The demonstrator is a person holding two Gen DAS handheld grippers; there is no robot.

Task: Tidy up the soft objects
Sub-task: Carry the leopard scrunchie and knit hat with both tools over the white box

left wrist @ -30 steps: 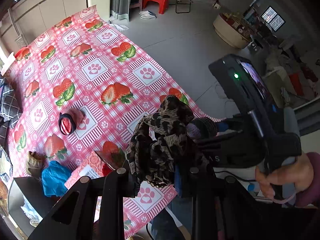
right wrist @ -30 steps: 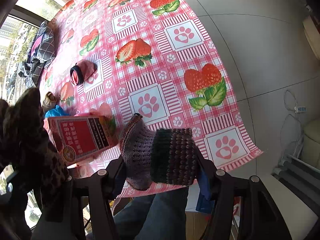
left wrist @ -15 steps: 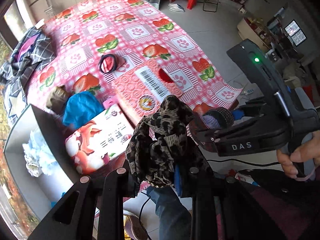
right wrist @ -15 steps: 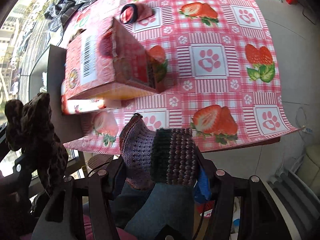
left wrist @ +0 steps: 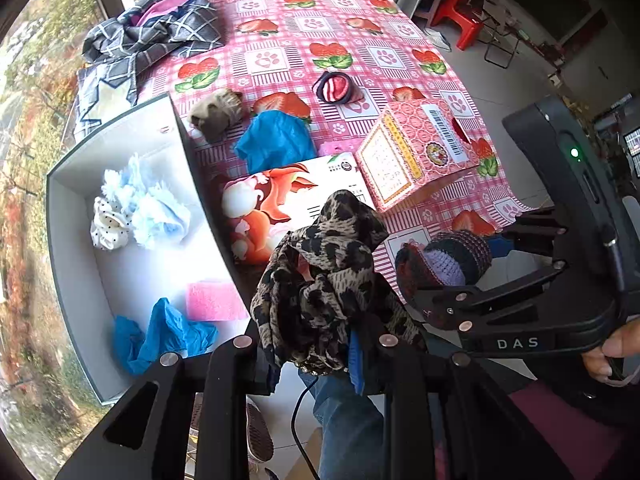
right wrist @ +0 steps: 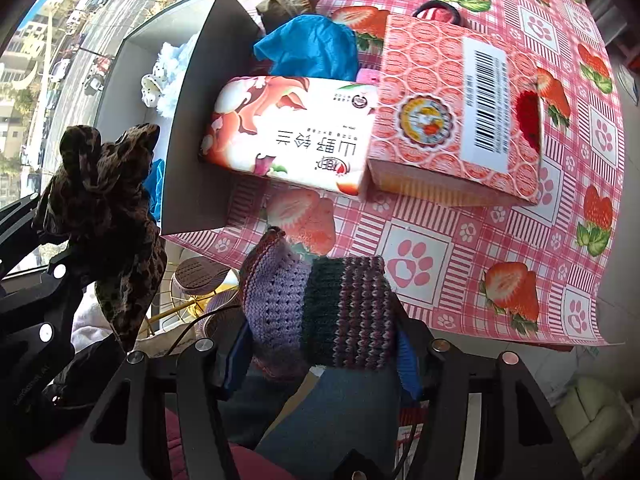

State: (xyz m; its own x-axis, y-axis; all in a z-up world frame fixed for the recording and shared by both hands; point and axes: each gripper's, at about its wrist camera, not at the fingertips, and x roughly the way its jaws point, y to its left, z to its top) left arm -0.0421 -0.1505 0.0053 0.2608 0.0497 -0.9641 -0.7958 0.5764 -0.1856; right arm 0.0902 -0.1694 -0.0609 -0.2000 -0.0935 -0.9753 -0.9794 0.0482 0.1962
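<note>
My left gripper (left wrist: 312, 354) is shut on a leopard-print cloth (left wrist: 324, 280), held off the table's near edge, right of an open grey box (left wrist: 80, 152). The cloth also shows in the right wrist view (right wrist: 104, 208). My right gripper (right wrist: 320, 352) is shut on a knitted purple and dark striped piece (right wrist: 324, 312), seen too in the left wrist view (left wrist: 448, 258). The grey box holds a pale blue fluffy item (left wrist: 148, 208), a pink sponge (left wrist: 214, 300) and a blue cloth (left wrist: 168, 336). On the table lie a blue cloth (left wrist: 276, 140), a brown glove (left wrist: 216, 114) and a red striped roll (left wrist: 336, 88).
A white floral carton (right wrist: 292, 132) and a pink patterned carton (right wrist: 460, 108) lie on the strawberry tablecloth (right wrist: 560, 240) beside the grey box (right wrist: 200, 120). A dark checked garment (left wrist: 156, 32) lies at the far left. My legs and a shoe (left wrist: 258, 432) are below.
Both grippers have swung left along the table's near edge with their cloths. The grey box and both cartons are now in full view, closer than before.
</note>
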